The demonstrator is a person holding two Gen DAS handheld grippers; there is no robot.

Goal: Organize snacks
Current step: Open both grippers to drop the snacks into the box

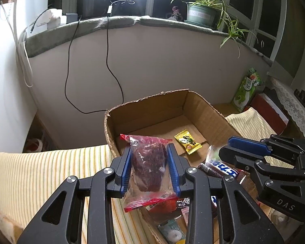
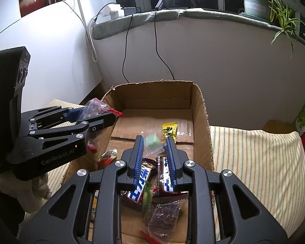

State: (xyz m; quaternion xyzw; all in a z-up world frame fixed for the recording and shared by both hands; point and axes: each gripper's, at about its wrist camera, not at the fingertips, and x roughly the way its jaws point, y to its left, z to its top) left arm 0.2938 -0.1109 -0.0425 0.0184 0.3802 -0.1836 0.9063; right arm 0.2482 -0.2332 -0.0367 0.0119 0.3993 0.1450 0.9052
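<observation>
My left gripper [image 1: 149,152] is shut on a clear red-edged bag of dark dried fruit [image 1: 148,166] and holds it over the near left rim of a cardboard box [image 1: 205,107]. My right gripper [image 2: 154,140] is open over the box, with a small green candy in a clear wrapper [image 2: 151,142] between its fingers, loose and blurred. Below lie two chocolate bars [image 2: 139,187], a yellow candy [image 2: 169,131] and another dark fruit bag [image 2: 164,213]. The left gripper with its bag also shows in the right wrist view [image 2: 103,113].
The box sits on a striped yellow cloth [image 2: 254,158]. A green snack bag [image 1: 247,89] and a red box [image 1: 270,111] stand at the right. Cables [image 1: 107,61] hang down the wall behind. A potted plant [image 2: 256,2] stands on the windowsill.
</observation>
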